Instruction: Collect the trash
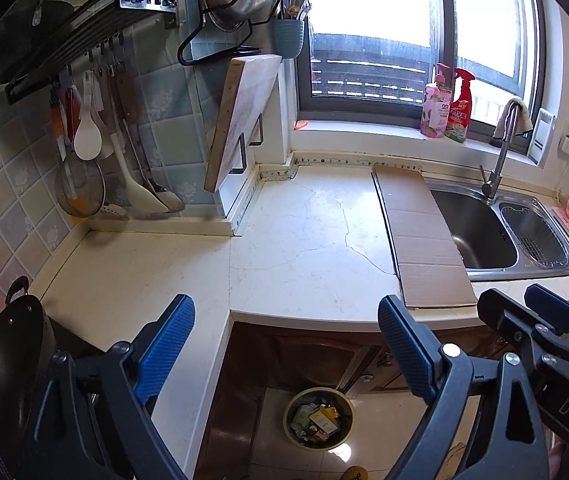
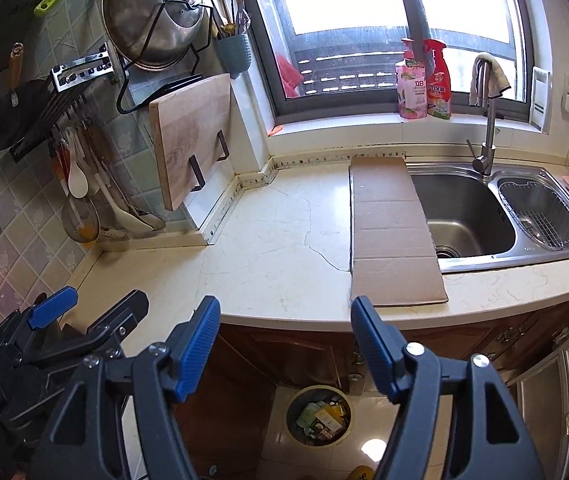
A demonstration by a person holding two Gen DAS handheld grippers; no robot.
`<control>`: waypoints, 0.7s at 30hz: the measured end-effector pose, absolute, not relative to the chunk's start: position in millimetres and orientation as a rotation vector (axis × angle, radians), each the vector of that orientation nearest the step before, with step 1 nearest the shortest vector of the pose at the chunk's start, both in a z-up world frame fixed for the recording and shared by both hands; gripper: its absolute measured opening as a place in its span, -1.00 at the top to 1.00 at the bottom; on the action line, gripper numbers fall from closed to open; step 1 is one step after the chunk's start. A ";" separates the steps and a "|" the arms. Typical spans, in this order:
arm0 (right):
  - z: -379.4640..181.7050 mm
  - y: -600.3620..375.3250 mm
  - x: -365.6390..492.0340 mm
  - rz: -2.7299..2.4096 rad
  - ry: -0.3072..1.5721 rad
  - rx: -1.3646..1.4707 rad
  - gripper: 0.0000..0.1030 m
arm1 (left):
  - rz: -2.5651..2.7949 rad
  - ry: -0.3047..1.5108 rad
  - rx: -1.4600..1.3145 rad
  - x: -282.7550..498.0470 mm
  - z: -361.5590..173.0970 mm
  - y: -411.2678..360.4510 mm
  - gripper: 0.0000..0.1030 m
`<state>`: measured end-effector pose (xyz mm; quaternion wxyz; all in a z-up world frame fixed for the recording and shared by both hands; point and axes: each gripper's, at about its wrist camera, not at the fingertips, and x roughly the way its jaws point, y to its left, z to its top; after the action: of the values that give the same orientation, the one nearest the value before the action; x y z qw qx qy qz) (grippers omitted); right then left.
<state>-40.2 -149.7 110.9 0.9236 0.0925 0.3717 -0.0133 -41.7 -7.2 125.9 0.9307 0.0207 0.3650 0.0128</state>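
Both ribbed blue jaws apart; round bin (image 1: 318, 417) holds crumpled wrappers; flat cardboard (image 2: 394, 232).

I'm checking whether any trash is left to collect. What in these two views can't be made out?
- Sink: its left part is under the cardboard in both views.
- Trash bin: contents too small to name, both views.
- Yellow object on the floor: cut off by the bottom edge.
- Wok: partly behind the left gripper.

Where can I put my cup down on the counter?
The counter is bare between the cutting board and the cardboard; also the front strip beside the sink. It is crowded at the windowsill bottles and the basket.
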 end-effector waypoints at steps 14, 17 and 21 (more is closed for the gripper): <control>110.2 -154.5 -36.3 -0.029 0.771 0.176 -0.33 | 0.028 0.756 0.044 -38.9 124.7 -6.1 -0.78; 109.9 -152.9 -36.6 -0.030 0.772 0.180 -0.33 | 0.026 0.757 0.045 -38.4 124.6 -5.0 -0.78; 110.3 -155.1 -35.1 -0.027 0.775 0.180 -0.33 | 0.023 0.759 0.045 -37.6 124.4 -4.5 -0.78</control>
<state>-35.1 -155.1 110.3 0.9219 0.0875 0.3772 -0.0130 -37.6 -4.5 124.4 0.9286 0.0221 0.3703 0.0113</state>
